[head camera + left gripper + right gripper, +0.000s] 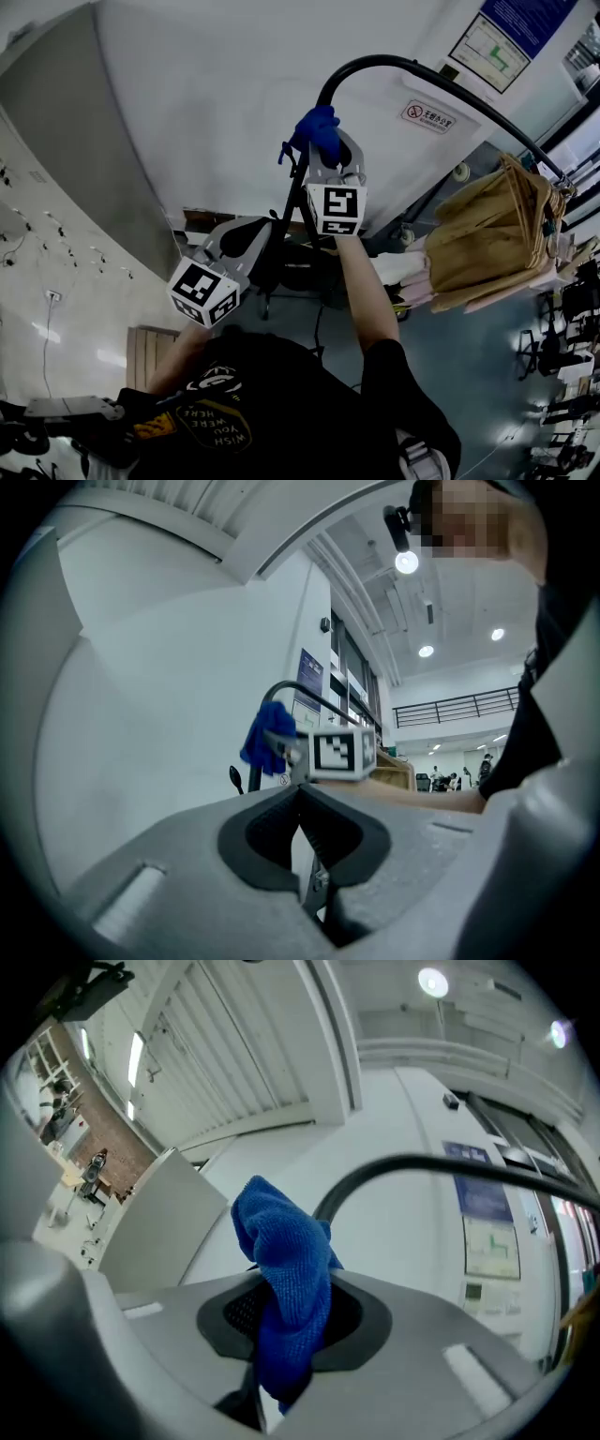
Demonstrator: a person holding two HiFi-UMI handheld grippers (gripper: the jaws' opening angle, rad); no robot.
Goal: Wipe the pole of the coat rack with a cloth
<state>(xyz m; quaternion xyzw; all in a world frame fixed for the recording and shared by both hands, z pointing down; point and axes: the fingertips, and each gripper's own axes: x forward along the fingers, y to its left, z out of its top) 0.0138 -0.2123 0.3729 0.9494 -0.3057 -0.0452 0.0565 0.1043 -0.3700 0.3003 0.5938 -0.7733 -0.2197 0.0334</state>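
Overhead, a nubby blue cloth (286,1279) was held bunched in the clenched jaws of the right gripper (323,148), raised beside the bend of the smooth, black, curved pole (403,64) of the coat rack. The left gripper (302,822) was seen lower, its grey jaws pressed together with nothing between them.

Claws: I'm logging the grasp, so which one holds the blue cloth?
The right claw, shut on the blue cloth; the left claw is shut and empty.

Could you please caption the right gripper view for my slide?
Right gripper clamps a blue cloth, the coat rack's curved black pole arching beyond.
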